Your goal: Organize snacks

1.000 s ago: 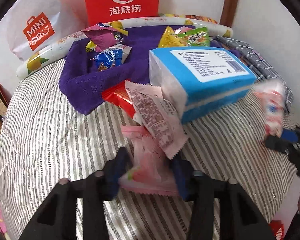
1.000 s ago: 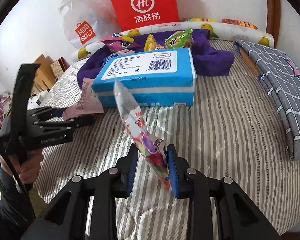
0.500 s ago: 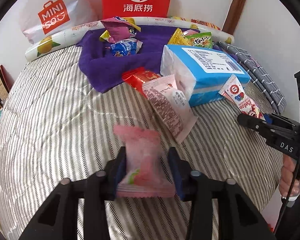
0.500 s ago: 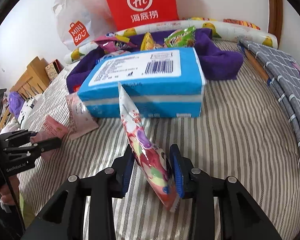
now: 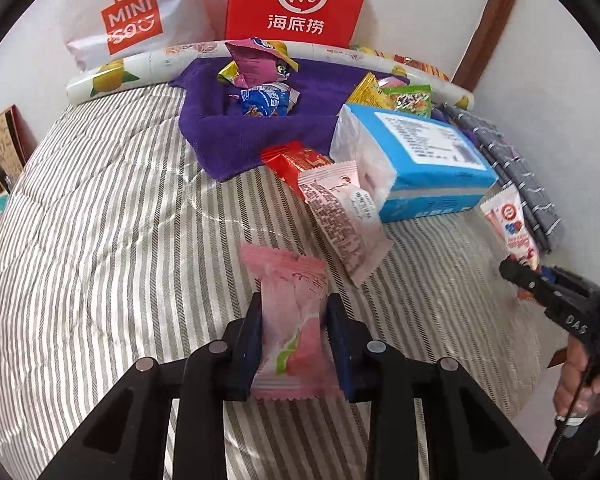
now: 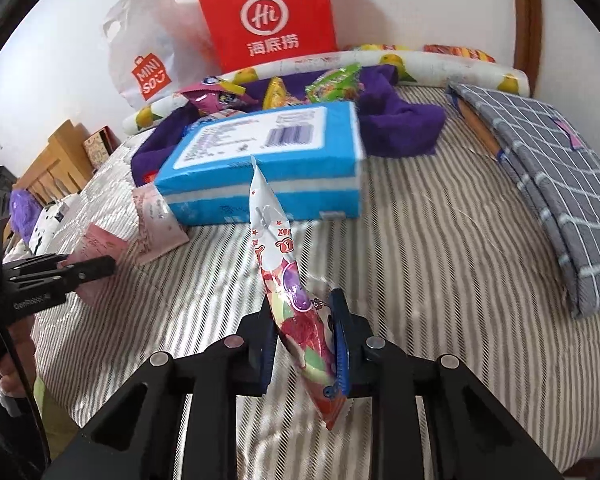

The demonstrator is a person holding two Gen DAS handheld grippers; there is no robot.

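My left gripper (image 5: 294, 312) is shut on a pink snack packet (image 5: 290, 320) and holds it above the striped bed (image 5: 100, 240). My right gripper (image 6: 302, 312) is shut on a long white-and-red snack pouch (image 6: 284, 276), held upright. The pouch also shows in the left wrist view (image 5: 510, 228); the pink packet also shows in the right wrist view (image 6: 98, 248). A pale pink packet (image 5: 344, 216) and a red packet (image 5: 296, 160) lie beside a blue tissue pack (image 5: 420, 160). Several more snacks (image 5: 260, 80) sit on a purple towel (image 5: 228, 140).
A red paper bag (image 5: 296, 0) and a white Miniso bag (image 5: 128, 20) stand against the back wall behind a rolled lemon-print mat (image 5: 112, 80). A folded grey checked cloth (image 6: 548, 184) lies at the right. Wooden furniture (image 6: 52, 160) stands to the left of the bed.
My left gripper has lifted the pink packet and pulled back from the pile. My right gripper has moved left, closer to the blue pack, still holding the pouch.
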